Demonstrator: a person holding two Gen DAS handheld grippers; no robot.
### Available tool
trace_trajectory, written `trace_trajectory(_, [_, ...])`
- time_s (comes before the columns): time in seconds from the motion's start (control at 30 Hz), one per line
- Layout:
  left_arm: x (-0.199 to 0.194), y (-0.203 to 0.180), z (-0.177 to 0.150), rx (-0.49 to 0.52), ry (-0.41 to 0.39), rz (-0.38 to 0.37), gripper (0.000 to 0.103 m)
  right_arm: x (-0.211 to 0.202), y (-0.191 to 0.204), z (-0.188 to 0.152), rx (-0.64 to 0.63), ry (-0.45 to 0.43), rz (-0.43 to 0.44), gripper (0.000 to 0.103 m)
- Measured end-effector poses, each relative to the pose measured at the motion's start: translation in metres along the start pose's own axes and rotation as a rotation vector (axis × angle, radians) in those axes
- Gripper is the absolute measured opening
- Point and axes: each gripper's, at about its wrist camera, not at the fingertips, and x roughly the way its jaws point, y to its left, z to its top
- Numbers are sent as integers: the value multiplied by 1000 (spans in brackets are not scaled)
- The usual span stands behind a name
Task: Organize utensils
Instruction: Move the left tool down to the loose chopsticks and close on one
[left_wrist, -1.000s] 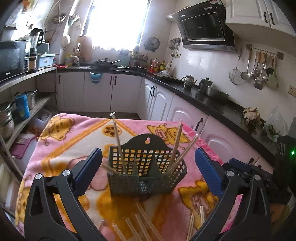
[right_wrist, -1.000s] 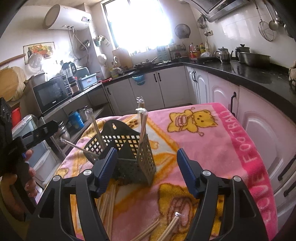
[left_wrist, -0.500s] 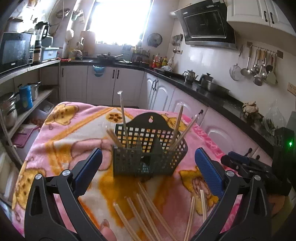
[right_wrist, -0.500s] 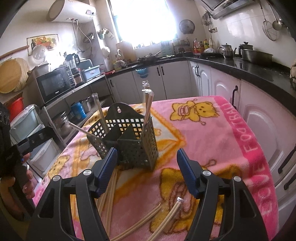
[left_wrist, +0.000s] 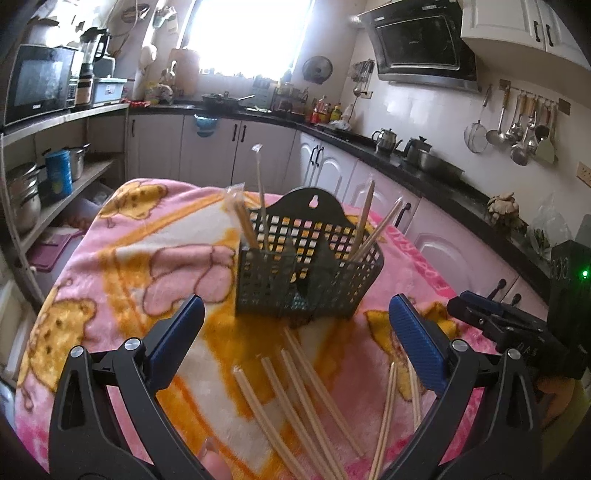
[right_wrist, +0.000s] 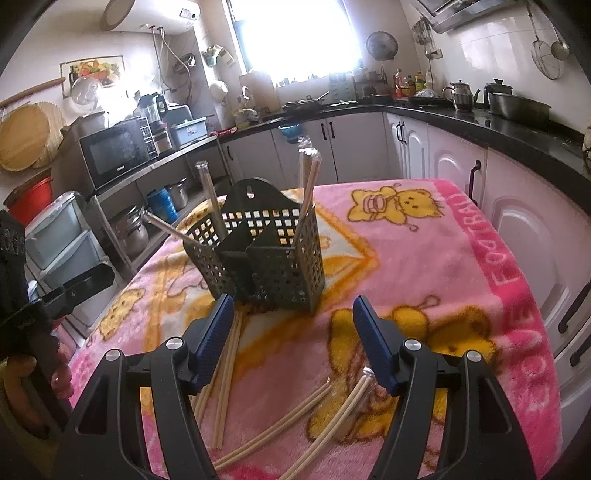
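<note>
A: Quick, where's the stuff rel. to the jaws?

B: Loose chopsticks (left_wrist: 306, 391) lie flat on the pink blanket (left_wrist: 122, 266) over the worktop, on the near side of the dark mesh caddy (left_wrist: 310, 269). In the left wrist view they sit right below and between the left gripper (left_wrist: 295, 347) tips, fanned out.

A: Long axis?

B: Mostly running away from the cam toward the caddy, so roughly along the left gripper's pointing line, not across it. Closing as is would pinch along the stick, not over it. My read: wrist needs to roll or come in from the side.

A: And the right side?

B: Right gripper (right_wrist: 293, 339) has a curved wrapped bundle (right_wrist: 332, 424) low and just right of centre, plus a straight pair (right_wrist: 225, 373) under its left pad. Bundle lies diagonal to those jaws, a better crossing angle.

A: Jaw state?

B: Both spread wide, nothing between the pads on either side. Neither touches a stick.

A: Which hand's nearer?

B: Prob. left for the fanned group, since it's directly under that one. Right is closer to the bundle. Can't tell height over the blanket exactly.

A: Caddy already holding some?

B: Yes, sticks stand tilted in both outer compartments. Rest not yet in.
</note>
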Motion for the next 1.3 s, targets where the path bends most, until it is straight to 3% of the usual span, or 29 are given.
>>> trace_trajectory(0.43, [17,30,-32,-48,93,61,91,16,21,-30,-60,80,40,64])
trace_trajectory(0.6, [29,42,-44,-82,141,69,80,24,28,-43,-82,111,53,62])
trace_trajectory(0.87, [55,54,-60,-117,236,74,52,48,41,-47,-113,157,75,53])
trace_trajectory(1.03, [72,59,-66,-154,294,51,43,75,51,-40,-121,186,76,45])
trace_trajectory(1.3, [94,65,-72,-181,361,84,33,120,63,-27,-97,253,66,41])
